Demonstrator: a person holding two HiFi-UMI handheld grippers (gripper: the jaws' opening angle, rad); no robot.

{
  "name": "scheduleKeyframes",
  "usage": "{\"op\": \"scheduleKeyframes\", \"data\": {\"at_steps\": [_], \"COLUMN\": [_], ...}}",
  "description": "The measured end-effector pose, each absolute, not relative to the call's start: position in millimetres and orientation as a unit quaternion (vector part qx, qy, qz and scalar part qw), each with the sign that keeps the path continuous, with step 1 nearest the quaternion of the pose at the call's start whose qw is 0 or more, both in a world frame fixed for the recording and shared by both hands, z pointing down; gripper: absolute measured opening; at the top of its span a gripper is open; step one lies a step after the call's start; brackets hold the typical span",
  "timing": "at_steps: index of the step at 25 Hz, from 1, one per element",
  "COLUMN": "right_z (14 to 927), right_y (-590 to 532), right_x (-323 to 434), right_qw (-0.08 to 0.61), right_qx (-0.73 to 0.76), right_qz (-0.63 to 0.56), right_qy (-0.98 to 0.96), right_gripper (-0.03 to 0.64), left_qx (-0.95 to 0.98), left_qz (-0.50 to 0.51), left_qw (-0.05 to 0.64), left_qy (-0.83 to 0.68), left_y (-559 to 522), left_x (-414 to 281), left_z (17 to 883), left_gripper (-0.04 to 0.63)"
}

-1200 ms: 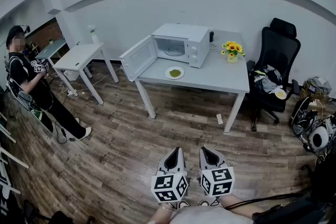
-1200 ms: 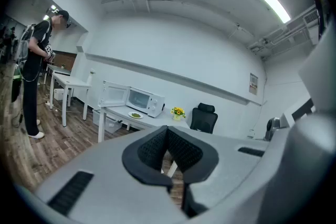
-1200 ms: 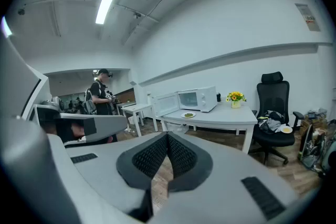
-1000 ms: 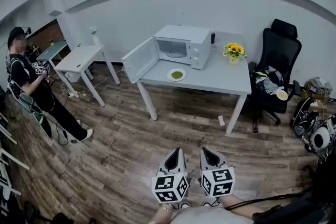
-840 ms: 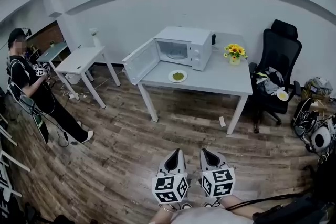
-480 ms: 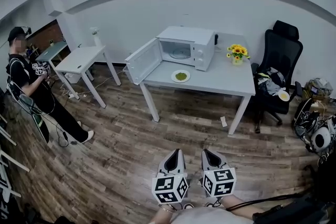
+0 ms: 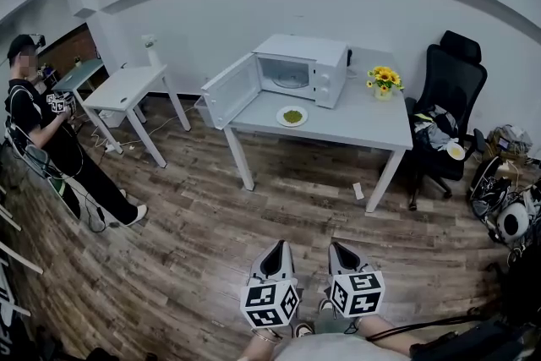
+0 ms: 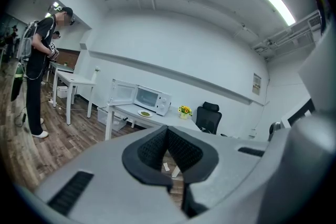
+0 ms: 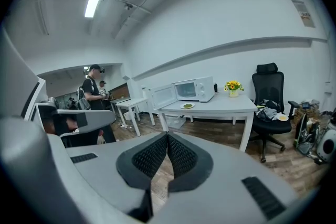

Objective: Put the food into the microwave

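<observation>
A person [image 7: 44, 139] stands at the far left edge, beside a small white table [image 7: 127, 87]. From there a wide stretch of plank wood floor [image 7: 194, 224] lies open between us and the long grey table [image 7: 363, 127] in the upper middle of the frame.

On that table's left end sits the boxy white microwave [image 7: 306, 72], its door [image 7: 230, 90] swung out to the left past the table's corner. The food [image 7: 292, 116], a green patch on a round white plate [image 7: 281, 120], rests on the tabletop just in front of the oven's open mouth, near the front edge and not yet inside. To the right are a small pot of yellow flowers [image 7: 383, 80], then a black office chair [image 7: 452, 97] piled with cloth, just off the table's right end.

At the bottom centre we hold the left gripper [image 7: 276, 244] and the right gripper [image 7: 336, 244] side by side, well apart from the table. On each, the ribbed dark pads meet at the tips, jaws closed on nothing.

Since half a second ago, the table and microwave have drifted slightly right in the frame, and the person now stands nearer the left edge.
</observation>
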State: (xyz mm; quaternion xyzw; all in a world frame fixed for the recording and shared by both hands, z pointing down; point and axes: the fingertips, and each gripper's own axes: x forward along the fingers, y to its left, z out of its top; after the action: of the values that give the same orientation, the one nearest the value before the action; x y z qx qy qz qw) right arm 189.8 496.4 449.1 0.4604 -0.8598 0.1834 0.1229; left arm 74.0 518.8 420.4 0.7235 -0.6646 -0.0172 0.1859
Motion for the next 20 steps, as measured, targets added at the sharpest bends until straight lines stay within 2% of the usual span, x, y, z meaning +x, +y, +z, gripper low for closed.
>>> {"op": "scheduleKeyframes", "data": {"at_steps": [20], "right_z": [465.4], "right_y": [410.9], "right_x": [159.9], "right_qw": [0.131], "right_qx": [0.443], "right_qz": [0.190], "right_qy": [-0.866], "right_gripper": [0.017], "left_qx": [0.721], "left_qz": [-0.013], "left_qw": [0.185], "left_qy": [-0.667], "left_y": [440.1], "left_x": [56.3], "left_z": [433.1], "left_gripper": [0.002]}}
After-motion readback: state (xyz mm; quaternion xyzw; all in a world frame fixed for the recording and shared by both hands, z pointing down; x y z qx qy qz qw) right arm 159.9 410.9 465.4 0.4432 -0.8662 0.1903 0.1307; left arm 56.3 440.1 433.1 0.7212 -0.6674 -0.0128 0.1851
